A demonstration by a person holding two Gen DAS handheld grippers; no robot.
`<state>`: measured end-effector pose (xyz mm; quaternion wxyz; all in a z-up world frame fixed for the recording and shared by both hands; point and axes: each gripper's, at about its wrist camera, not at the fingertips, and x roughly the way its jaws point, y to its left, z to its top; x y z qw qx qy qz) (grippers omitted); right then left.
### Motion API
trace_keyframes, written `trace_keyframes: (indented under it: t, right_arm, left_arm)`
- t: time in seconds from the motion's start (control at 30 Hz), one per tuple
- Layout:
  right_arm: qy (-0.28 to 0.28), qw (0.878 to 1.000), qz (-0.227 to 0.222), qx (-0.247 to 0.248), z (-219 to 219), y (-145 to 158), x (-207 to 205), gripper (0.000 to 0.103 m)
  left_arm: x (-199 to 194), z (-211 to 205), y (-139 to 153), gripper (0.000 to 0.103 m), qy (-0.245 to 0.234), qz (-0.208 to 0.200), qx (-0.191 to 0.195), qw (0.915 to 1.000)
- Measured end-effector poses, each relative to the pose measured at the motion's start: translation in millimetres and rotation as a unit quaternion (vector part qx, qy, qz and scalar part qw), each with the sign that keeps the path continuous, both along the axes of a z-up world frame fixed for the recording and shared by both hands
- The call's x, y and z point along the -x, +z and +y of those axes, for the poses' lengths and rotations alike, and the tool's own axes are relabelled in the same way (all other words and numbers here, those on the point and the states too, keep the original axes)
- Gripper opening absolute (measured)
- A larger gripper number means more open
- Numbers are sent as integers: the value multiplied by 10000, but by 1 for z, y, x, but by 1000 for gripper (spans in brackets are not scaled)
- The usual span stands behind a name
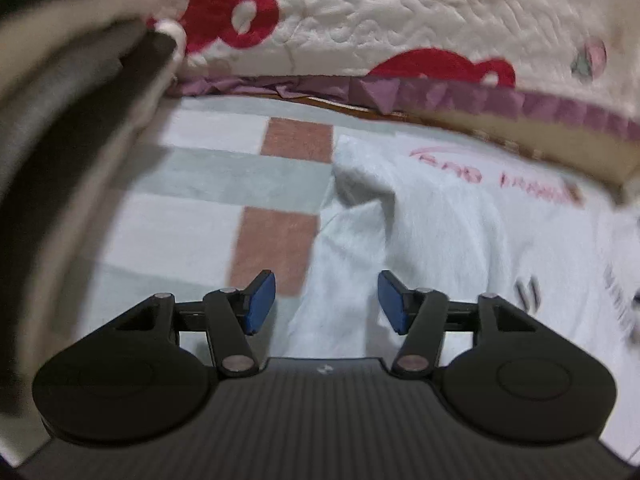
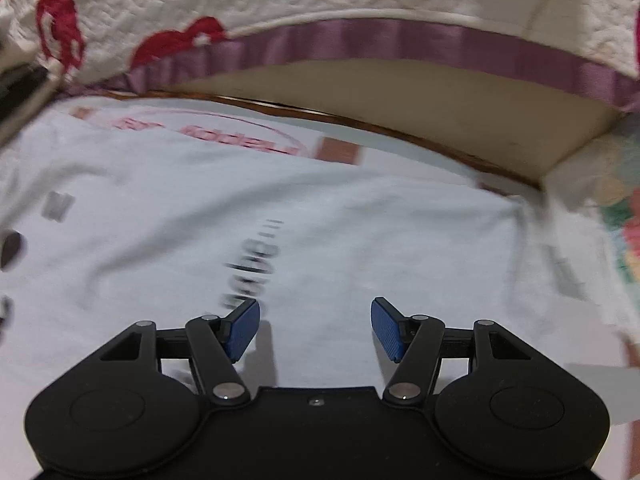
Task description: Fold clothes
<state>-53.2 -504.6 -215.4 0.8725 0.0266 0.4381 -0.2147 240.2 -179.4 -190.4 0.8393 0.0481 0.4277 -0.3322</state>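
Observation:
A white T-shirt (image 1: 460, 240) with pink and black print lies spread on a checked floor (image 1: 192, 168). In the left wrist view its left edge is rumpled into a fold, and my left gripper (image 1: 326, 304) hovers open over that edge with nothing between its blue pads. The right wrist view shows the same white T-shirt (image 2: 320, 208) lying mostly flat, black lettering running up its middle. My right gripper (image 2: 315, 330) is open just above the cloth, holding nothing. Both views are motion-blurred.
A bed with a cream quilt (image 1: 380, 20) patterned in red and trimmed with a purple ruffle (image 2: 400, 40) runs along the far side of the shirt. A blurred dark and beige object (image 1: 60, 120) fills the left of the left wrist view. Colourful fabric (image 2: 616, 232) lies at the right.

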Motion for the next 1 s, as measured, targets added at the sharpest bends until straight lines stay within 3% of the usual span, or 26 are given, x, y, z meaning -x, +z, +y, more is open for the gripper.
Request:
trace_keyframes:
  t: [0.03, 0.07, 0.17, 0.23, 0.33, 0.53, 0.6, 0.67, 0.73, 0.8, 0.83, 0.9, 1.0]
  right_arm:
    - [28, 9998, 129, 177, -5, -1, 4, 65]
    - [84, 9989, 293, 353, -11, -2, 8, 65]
    - [44, 9964, 621, 577, -30, 0, 20, 65]
    - [-85, 9952, 754, 624, -44, 2, 28, 65]
    - [-323, 9939, 839, 635, -61, 8, 37, 65]
    - [-897, 9942, 424, 411, -92, 19, 27, 66]
    - [-1003, 9940, 288, 322, -101, 21, 18, 66]
    - [-1108, 9935, 151, 232, -109, 23, 9, 66]
    - [-1213, 9925, 15, 143, -118, 25, -1, 66]
    - [-1317, 9912, -121, 53, -126, 27, -10, 66]
    - [-1369, 9904, -190, 9, -131, 28, -15, 66]
    - [-1472, 9885, -326, -81, -139, 30, -25, 66]
    - [-1464, 9871, -563, -332, -142, 33, -43, 66]
  left_arm:
    - [-6, -2, -4, 3, -64, 97, 56, 9999]
    - [-7, -6, -6, 3, -87, -55, -110, 9999]
    - [2, -2, 7, 3, -6, -1412, -634, 9879]
    - [-3, 7, 14, 3, 83, -1260, -382, 9913]
    - [-7, 7, 5, 3, 152, -1057, -463, 9932]
    - [-10, 10, -12, 4, 160, -988, -726, 9923]
    - [-11, 12, -12, 0, 408, -1276, -1047, 9854]
    - [-9, 15, -11, 0, 599, -1962, -1598, 9656]
    - [-22, 38, -3, 0, 856, -1271, -715, 9856]
    - [-31, 54, 3, 4, 905, -604, 248, 9937]
    - [-32, 52, 5, 5, 754, -396, 538, 9949]
    - [-31, 39, 6, 11, 411, -233, 787, 9958]
    - [-28, 13, 13, 36, -13, -274, 907, 9955]
